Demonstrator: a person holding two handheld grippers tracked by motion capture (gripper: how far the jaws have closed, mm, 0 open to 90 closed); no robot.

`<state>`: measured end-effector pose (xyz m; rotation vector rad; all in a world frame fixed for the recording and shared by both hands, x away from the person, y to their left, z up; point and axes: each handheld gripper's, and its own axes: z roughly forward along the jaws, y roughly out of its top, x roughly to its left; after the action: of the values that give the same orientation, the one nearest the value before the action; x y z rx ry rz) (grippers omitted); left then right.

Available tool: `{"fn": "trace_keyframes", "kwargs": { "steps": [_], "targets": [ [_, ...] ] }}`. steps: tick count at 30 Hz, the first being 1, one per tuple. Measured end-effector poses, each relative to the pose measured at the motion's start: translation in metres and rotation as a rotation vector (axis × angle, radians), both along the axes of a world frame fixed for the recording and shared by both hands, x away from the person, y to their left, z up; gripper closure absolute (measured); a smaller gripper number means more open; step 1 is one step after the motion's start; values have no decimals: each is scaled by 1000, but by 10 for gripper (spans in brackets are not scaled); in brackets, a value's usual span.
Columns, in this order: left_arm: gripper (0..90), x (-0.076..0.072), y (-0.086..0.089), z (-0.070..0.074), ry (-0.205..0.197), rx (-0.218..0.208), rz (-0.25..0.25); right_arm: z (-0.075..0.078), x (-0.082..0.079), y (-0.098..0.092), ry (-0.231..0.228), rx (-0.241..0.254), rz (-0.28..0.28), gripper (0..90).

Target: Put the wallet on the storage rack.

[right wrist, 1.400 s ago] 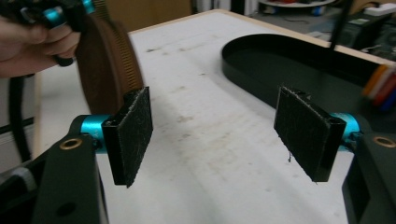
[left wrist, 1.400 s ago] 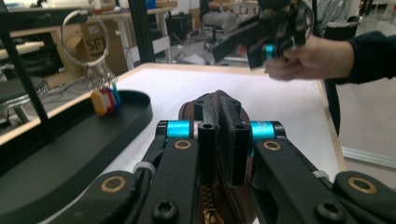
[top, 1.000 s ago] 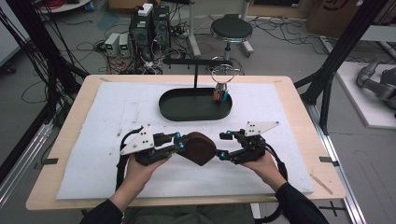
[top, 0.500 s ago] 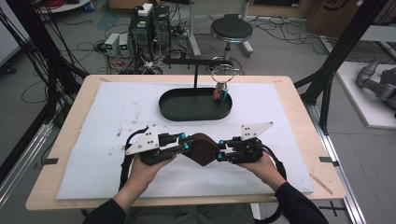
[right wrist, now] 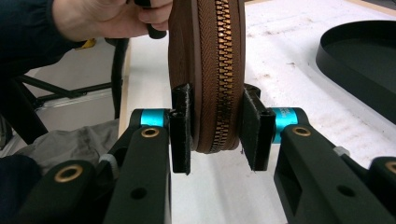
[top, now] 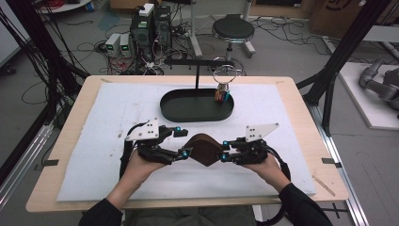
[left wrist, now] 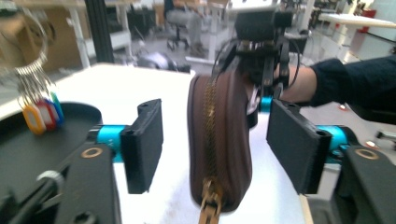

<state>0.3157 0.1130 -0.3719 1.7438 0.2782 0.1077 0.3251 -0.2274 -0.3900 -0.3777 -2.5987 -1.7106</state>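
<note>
A brown zip pouch stands on edge above the white mat, its brass zipper facing up. My right gripper is shut on its right end. Its jaws have just been closing, and in the right gripper view both pads press the pouch from either side. My left gripper is open, its jaws having just opened. In the left gripper view the pouch sits between the spread pads with a gap on each side, the zipper pull hanging low.
A black oval tray lies behind the grippers on the white mat. A key ring with coloured tags hangs over its right end from a black stand. The table's front edge is close behind the hands.
My left gripper, shut on the pouch a second ago, has opened off it. My right gripper, open then, has moved in and closed on the pouch's right end.
</note>
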Motion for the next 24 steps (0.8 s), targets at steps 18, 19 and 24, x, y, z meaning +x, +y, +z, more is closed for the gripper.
{"fn": "trace_keyframes", "kwargs": {
  "steps": [18,19,24],
  "targets": [
    [523,6,-10,-7,141,74,-155,-1,-4,7,-12,-44,71,690],
    [554,6,-11,-7,138,75,-159,-1,-5,7,-13,-47,74,690],
    [655,6,-9,-7,131,74,-159,-1,-5,8,-20,-49,82,685]
  ]
}}
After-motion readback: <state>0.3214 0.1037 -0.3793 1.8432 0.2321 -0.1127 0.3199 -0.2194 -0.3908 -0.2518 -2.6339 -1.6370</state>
